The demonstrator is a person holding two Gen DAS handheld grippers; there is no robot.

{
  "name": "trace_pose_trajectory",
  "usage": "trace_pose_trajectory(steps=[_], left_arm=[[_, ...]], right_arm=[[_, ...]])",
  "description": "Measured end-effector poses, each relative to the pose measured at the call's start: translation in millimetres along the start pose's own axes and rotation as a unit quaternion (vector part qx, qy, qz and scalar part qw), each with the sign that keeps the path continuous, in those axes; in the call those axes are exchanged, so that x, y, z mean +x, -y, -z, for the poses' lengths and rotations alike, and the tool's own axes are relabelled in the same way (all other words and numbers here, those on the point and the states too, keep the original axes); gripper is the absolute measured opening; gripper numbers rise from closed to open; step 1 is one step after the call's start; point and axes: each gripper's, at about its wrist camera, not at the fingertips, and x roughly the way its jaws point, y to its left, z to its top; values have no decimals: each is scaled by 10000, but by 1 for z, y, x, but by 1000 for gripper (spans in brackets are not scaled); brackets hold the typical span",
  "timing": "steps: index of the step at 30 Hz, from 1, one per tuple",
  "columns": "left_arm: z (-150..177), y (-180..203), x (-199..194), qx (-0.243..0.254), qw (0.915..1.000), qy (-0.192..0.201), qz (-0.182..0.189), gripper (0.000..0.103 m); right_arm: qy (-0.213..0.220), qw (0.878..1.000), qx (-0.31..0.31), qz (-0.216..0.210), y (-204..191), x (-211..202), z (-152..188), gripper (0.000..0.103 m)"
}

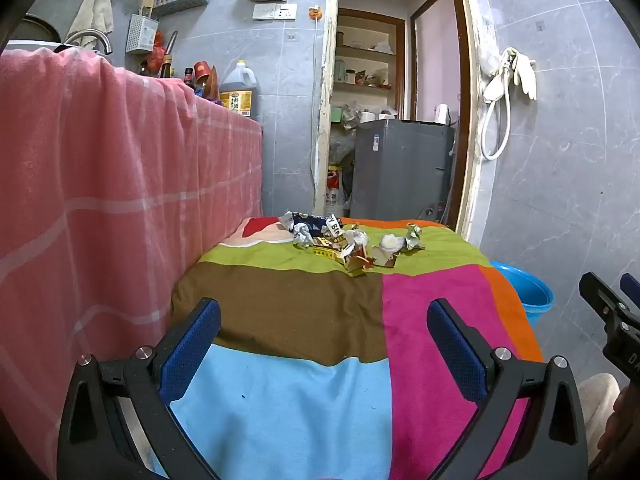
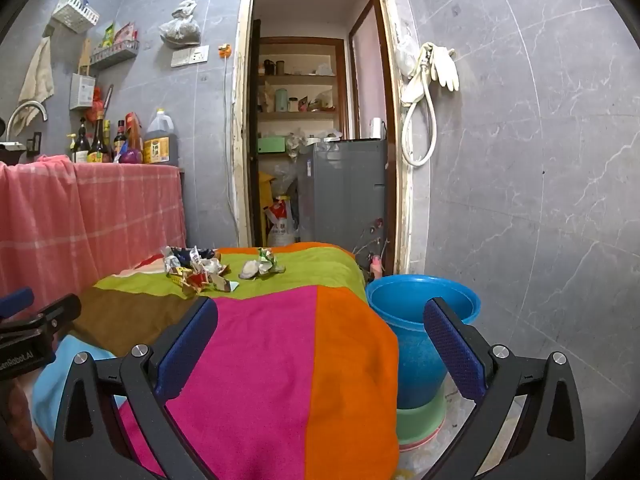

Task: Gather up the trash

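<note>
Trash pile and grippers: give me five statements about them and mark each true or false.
1. The crumpled wrappers lie on the green patch of the colourful cloth. True.
2. The left gripper is shut on a wrapper. False: its jaws stand wide open with nothing between them.
3. The blue bucket stands on the floor beside the cloth's orange edge. True.
4. The right gripper already holds a piece of trash. False: it is open and empty, short of the pile.
5. The bucket is full of wrappers. False: the part of its inside that shows holds none.
</note>
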Motion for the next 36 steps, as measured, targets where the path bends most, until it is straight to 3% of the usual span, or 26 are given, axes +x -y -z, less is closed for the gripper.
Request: trace_pose_trajectory(steps=[36], left_arm=[[0, 1, 0, -20, 10000, 13, 41, 101]], right_arm=[[90, 10000, -41, 1, -2, -5, -4, 103]])
